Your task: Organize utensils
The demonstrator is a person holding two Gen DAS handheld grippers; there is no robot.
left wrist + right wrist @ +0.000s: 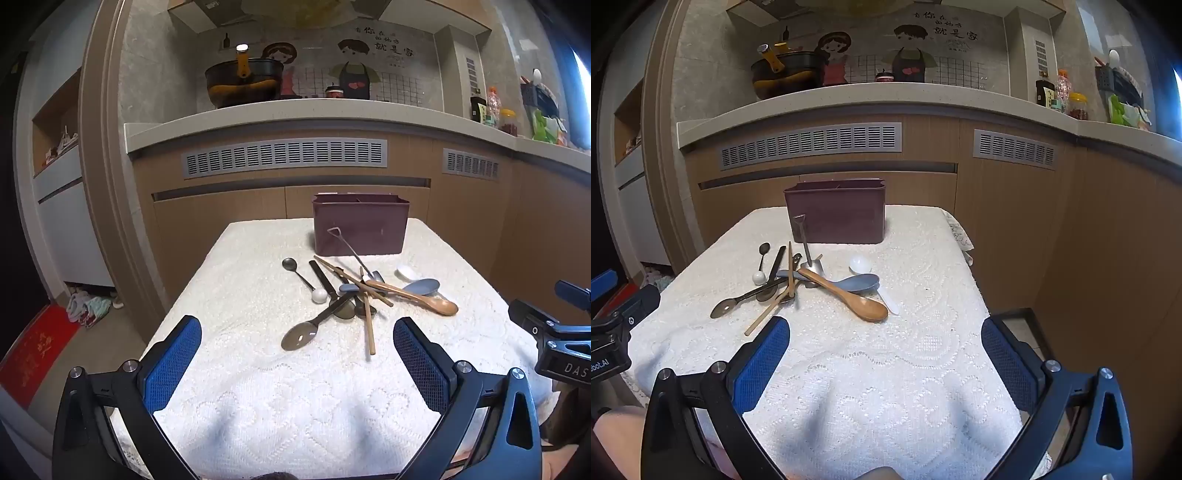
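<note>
A pile of utensils lies mid-table on the white lace cloth: a wooden spoon point(417, 297) point(849, 295), a grey-blue rice paddle point(421, 286) point(855, 282), a steel spoon point(303, 334) point(726, 306), wooden chopsticks point(368, 321) point(768, 312), a white spoon point(860, 264) and a small shovel-shaped spoon point(351, 251) point(805, 240). Behind them stands a maroon utensil holder point(360, 225) point(836, 212). My left gripper point(297, 363) hovers open short of the pile, nothing between its blue pads. Likewise my right gripper point(886, 363) is open and empty, with the pile ahead to its left.
The table point(258, 406) point(923, 350) ends at wooden kitchen cabinets point(221, 214) with a countertop bearing a pot point(243, 83), bottles and jars point(1071, 103). The right gripper's body shows at the left view's right edge point(554, 332); the left one's at the right view's left edge point(617, 325).
</note>
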